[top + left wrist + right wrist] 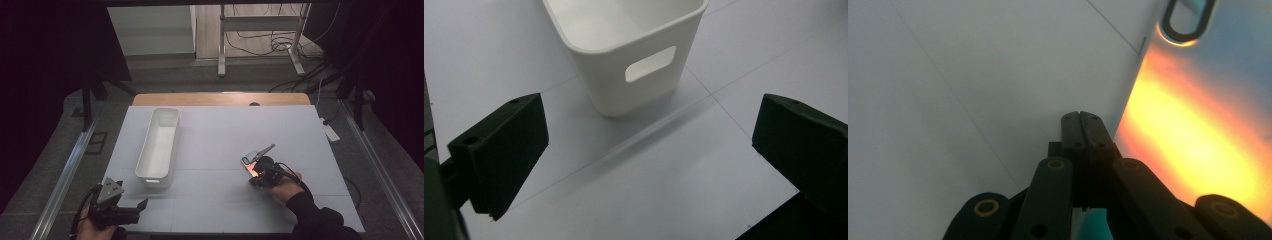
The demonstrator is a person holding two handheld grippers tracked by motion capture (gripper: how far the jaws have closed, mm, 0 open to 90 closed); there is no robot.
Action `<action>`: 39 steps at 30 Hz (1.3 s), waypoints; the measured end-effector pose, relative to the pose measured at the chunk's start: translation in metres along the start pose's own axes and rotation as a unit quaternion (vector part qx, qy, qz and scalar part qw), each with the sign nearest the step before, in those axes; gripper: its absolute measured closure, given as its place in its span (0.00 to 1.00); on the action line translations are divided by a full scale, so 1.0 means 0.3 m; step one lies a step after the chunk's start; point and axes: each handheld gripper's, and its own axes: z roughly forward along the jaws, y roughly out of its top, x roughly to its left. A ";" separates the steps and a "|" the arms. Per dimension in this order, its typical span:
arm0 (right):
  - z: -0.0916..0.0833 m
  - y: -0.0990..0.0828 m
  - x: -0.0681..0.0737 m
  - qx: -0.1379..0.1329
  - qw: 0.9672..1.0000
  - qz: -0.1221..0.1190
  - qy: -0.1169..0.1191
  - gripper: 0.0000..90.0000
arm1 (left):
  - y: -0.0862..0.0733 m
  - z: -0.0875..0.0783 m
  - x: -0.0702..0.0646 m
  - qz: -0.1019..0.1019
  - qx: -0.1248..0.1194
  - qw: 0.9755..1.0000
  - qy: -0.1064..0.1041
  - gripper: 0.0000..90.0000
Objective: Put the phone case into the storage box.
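The item in hand is a pair of scissors [257, 155] lying flat on the pale table mat [225, 210], right of centre. In the high view it shows a grey blade pointing up and right, and a teal-rimmed handle loop at its lower left. An orange glow sits on the part nearest the right gripper [254, 177].

The right gripper view adds close detail: a dark oval loop [1187, 20] with a teal rim at the upper right, and a smooth surface below it lit orange-yellow. What that surface is cannot be told from this view. Here the right gripper's [1081, 117] 2 jaws are pressed together with nothing between them, their tips just beside the lit surface.

The left gripper [135, 207] rests at the near left edge of the mat. In the left gripper view its [644, 145] jaws stand wide apart and empty, facing the white bin [629, 45] with its handle slot. In the high view this bin [159, 145] is long and narrow, well apart from the scissors.
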 end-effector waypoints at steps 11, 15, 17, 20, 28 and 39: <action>-0.015 -0.020 -0.027 -0.001 1.000 0.007 -0.011 0.99 | 0.000 0.000 0.000 0.000 0.000 1.000 0.000 0.02; -0.016 -0.021 -0.027 -0.002 1.000 0.011 -0.010 0.99 | 0.000 0.000 0.000 0.000 0.000 1.000 0.000 0.02; -0.020 -0.021 -0.025 -0.005 1.000 0.011 -0.010 0.99 | 0.000 0.000 0.000 0.000 0.000 1.000 0.000 0.02; -0.031 -0.018 -0.018 -0.013 1.000 0.008 -0.011 0.99 | 0.000 -0.001 0.001 -0.001 0.000 1.000 0.000 0.02; -0.062 -0.009 -0.010 -0.034 0.999 0.003 -0.018 0.94 | -0.001 -0.001 0.003 -0.002 0.000 1.000 -0.001 0.03; -0.087 0.015 -0.018 -0.045 0.998 0.017 -0.037 0.62 | -0.001 -0.001 0.002 -0.001 0.000 1.000 -0.001 0.03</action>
